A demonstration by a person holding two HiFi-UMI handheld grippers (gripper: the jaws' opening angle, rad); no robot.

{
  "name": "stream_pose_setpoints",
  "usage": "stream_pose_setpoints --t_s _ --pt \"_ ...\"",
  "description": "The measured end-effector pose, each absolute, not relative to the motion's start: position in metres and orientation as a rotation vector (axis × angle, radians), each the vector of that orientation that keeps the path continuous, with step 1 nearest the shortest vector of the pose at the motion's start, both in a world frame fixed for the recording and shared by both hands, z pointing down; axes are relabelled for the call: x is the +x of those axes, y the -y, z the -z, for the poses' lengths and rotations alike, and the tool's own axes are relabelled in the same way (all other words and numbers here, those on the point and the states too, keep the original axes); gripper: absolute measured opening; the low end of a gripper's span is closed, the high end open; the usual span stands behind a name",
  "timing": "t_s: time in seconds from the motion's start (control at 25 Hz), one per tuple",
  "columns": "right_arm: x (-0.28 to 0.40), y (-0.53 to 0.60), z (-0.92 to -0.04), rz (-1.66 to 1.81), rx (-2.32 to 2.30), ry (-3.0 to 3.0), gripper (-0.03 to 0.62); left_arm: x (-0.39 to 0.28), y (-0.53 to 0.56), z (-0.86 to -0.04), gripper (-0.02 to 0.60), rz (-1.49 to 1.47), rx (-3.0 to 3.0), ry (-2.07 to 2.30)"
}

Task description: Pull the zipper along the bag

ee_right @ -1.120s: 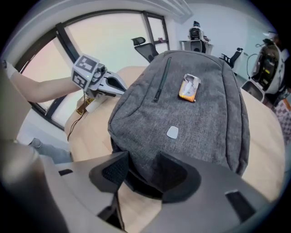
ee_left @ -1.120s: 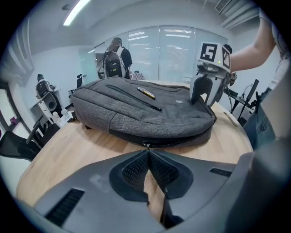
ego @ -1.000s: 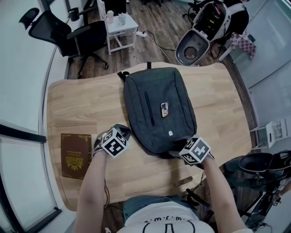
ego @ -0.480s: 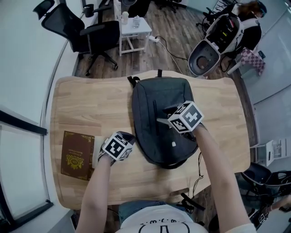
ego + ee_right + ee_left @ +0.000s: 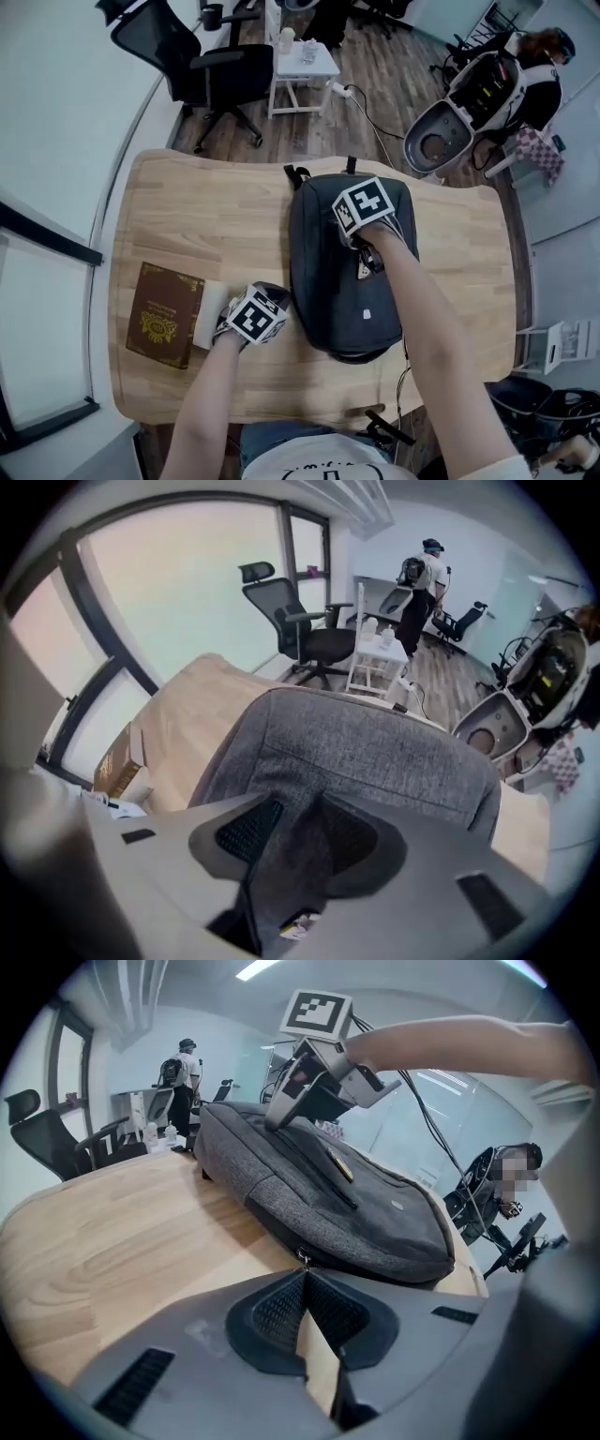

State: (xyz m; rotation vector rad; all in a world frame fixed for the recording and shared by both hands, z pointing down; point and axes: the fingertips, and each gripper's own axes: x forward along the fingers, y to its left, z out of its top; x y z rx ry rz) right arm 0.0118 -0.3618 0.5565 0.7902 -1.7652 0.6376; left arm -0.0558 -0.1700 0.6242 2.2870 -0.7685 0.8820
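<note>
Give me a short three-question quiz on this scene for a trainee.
1. True or false: the left claw is wide open.
2. What lies on the table to the left of the backpack? A) brown book B) laptop C) mug
3. Which claw is over the backpack's far end?
Key: 1. False: it is shut, with its tips at the backpack's edge. 2. A. 3. The right claw; its jaws are apart and have just been closing, with only backpack fabric showing between them.
</note>
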Motion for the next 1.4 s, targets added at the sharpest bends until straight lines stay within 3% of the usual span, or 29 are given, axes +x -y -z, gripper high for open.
stream_pose_setpoints --t_s 0.44,0.56,0.72,1.04,1.4 --pt "0.015 0.372 -0.559 -0.743 0.875 1.735 0.189 -0.051 0.156 -0.613 0.017 -0.889 2.287 0.806" --pt "0.020 0.376 -0.558 -0.794 0.911 1.748 0.141 -0.045 0.146 -0.612 0.017 -0.901 2.297 0.794" --pt "0.022 0.375 -0.558 -0.845 0.912 1.760 0.126 -0.033 0.133 -0.612 0.017 -0.925 2.308 0.755" --pt "0.019 0.370 -0.554 -0.804 0.935 1.799 0.126 0.005 0.108 -0.611 0.017 -0.988 2.326 0.693" --pt "0.029 0.324 -0.532 -0.684 0.676 1.995 0.177 -0.036 0.125 -0.609 0.017 -0.950 2.220 0.883"
